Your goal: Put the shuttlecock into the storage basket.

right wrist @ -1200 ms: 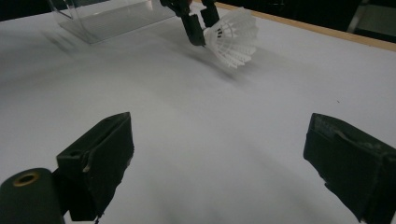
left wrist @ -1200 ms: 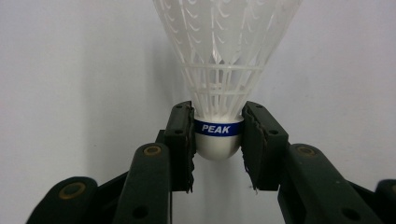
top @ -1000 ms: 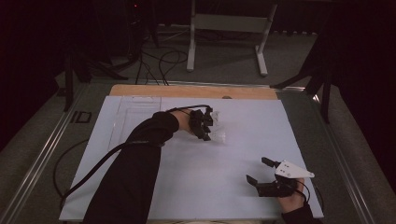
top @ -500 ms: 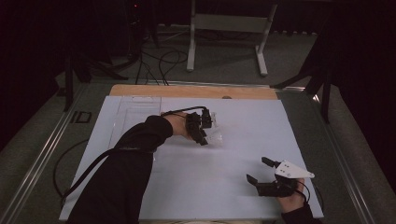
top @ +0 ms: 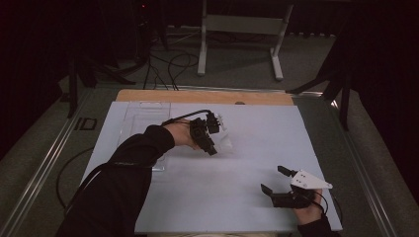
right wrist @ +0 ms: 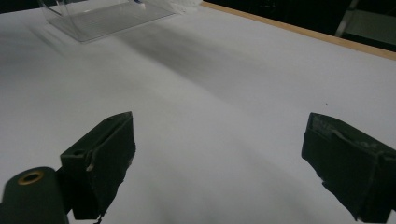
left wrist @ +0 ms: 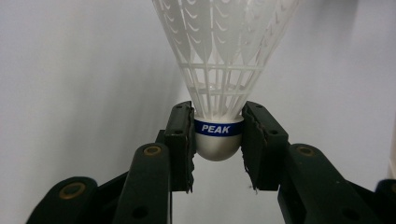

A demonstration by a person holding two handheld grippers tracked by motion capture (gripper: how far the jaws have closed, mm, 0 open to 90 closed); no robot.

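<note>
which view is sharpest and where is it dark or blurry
Left gripper view is sharpest: the PEAK band on the shuttlecock reads cleanly. High view is dim, black beyond the white table. Right gripper view smears the clear tray and shows a soft grey shadow.

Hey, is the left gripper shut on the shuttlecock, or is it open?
Shut on it. In the left gripper view both fingers press the shuttlecock at its cork base, by the blue PEAK band.

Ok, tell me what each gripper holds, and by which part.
The left gripper grips a white shuttlecock by its rounded cork base, the jaws pressing either side of the blue PEAK band. The right gripper is open and holds nothing.
</note>
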